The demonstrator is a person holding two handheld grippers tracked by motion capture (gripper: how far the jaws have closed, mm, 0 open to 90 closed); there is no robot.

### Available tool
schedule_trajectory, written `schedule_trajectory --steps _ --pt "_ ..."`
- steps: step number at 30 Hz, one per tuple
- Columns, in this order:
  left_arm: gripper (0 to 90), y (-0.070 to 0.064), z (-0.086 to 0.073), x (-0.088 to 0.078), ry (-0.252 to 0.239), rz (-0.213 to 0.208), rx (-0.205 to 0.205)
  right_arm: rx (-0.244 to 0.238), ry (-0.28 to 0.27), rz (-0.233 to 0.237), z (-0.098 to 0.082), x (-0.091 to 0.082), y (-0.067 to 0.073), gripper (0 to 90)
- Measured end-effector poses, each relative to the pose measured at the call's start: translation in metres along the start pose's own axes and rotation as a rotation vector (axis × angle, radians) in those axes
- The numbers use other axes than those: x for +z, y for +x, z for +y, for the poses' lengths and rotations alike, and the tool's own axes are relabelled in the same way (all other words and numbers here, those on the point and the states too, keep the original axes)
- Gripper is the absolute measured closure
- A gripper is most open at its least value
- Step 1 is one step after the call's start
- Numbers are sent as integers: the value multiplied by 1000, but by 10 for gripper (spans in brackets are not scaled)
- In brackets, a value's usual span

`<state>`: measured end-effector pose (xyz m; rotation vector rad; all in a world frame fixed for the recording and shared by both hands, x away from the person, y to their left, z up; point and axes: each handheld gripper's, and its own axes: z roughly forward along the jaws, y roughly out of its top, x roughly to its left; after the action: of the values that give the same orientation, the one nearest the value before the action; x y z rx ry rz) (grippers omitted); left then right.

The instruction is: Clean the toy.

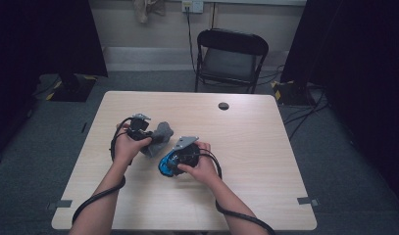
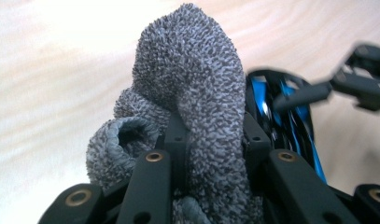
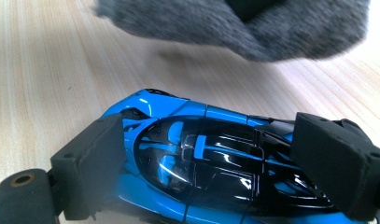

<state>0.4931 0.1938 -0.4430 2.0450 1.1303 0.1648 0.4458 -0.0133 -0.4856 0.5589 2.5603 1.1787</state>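
The right gripper (image 1: 175, 159) sits close to the person, low over the wooden table (image 1: 256, 147). Its two black jaws press on the sides of a shiny blue and black toy car (image 3: 211, 163), so it is holding the car tight. In the right gripper view one pad sits on each side of the car, and the car's dark roof shows between them. The car rests right at the tabletop.

Just past the car, a bit farther out, is a grey fuzzy sock (image 2: 192, 88). The left gripper (image 1: 155, 138) has its jaws squeezed shut on the sock. In the left gripper view the sock sticks up from between the jaws, and one rolled end curls down beside them. The sock blocks most of what lies ahead of that gripper. The blue car peeks out from behind the sock on one side, very near it.

Farther across the table there is a small dark round hole (image 1: 223, 105). Behind the table stands a black folding chair (image 1: 231, 58) on the grey floor.
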Motion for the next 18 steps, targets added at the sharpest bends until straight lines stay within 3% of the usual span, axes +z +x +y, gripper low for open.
schedule_trajectory --steps 4,7,12,18 --pt "709 -2 6 18 14 24 -19 3 -2 -1 0 0 1 98" --pt "708 -5 8 31 32 15 24 0 -2 -1 0 0 2 98" --pt "708 -9 5 47 70 2 57 -1 -2 -1 1 0 2 98" --pt "704 -9 -2 52 56 -30 35 2 -8 -1 0 0 2 98"
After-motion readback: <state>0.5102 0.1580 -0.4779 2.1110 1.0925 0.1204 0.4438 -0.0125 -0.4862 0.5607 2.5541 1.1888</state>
